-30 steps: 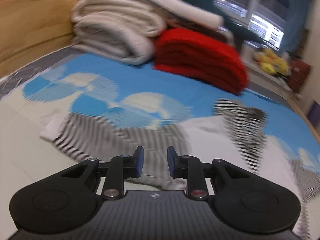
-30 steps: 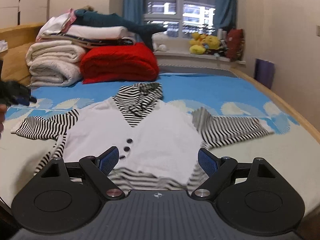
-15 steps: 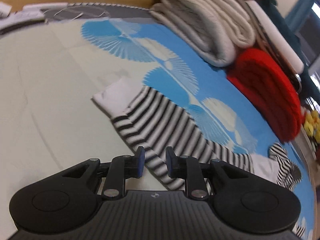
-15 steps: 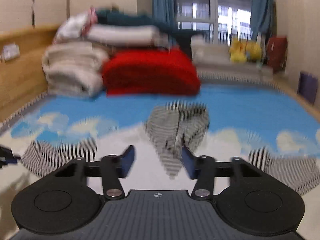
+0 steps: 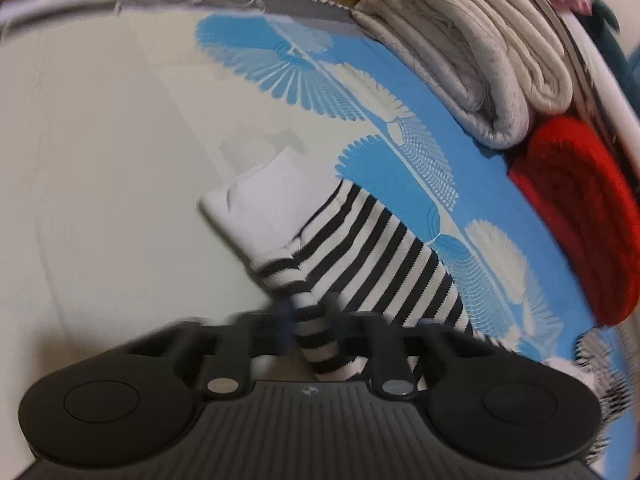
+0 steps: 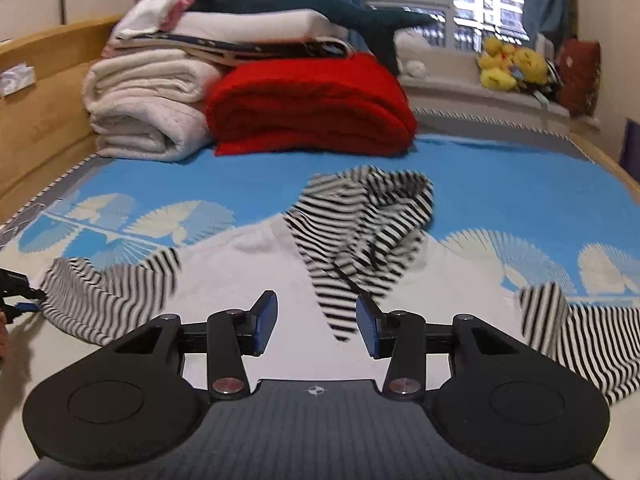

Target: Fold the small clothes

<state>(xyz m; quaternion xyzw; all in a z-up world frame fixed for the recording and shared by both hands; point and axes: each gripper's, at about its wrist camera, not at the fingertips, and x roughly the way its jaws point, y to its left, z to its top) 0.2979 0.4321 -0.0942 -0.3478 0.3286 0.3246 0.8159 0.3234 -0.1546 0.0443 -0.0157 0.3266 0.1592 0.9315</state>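
Bedspread (image 6: 500, 168) is blue up top with white fan shapes, pale toward the near edge, and the little hooded top (image 6: 248, 276) is laid out flat on it — white body, black-and-white striped sleeves and striped hood (image 6: 368, 216) flopped onto the chest. Left gripper (image 5: 310, 322) has just been closing and it's now clamped on the striped left sleeve (image 5: 372, 256), a little way in from the white cuff (image 5: 264, 208), with a fold of the stripes bunched between the pads; that view is pretty smeared, so I can't say exactly how much fabric it's got. From the right wrist view you can see that same gripper poking in at the far left edge, right at the sleeve end. Right gripper (image 6: 316, 324) hangs over the white chest just below the tip of the hood, jaws partway apart after narrowing down — nothing pinched between the blue pads (image 6: 266, 320), cloth is only underneath them. The other striped sleeve (image 6: 580, 332) runs off to the right, toward the near edge. Behind the top, against the wooden headboard (image 6: 44, 64), sit folded cream quilts (image 6: 148, 116) and a folded red blanket (image 6: 312, 108), touching side by side, with more white bedding and a dark teal plush shark (image 6: 304, 4) piled on top.
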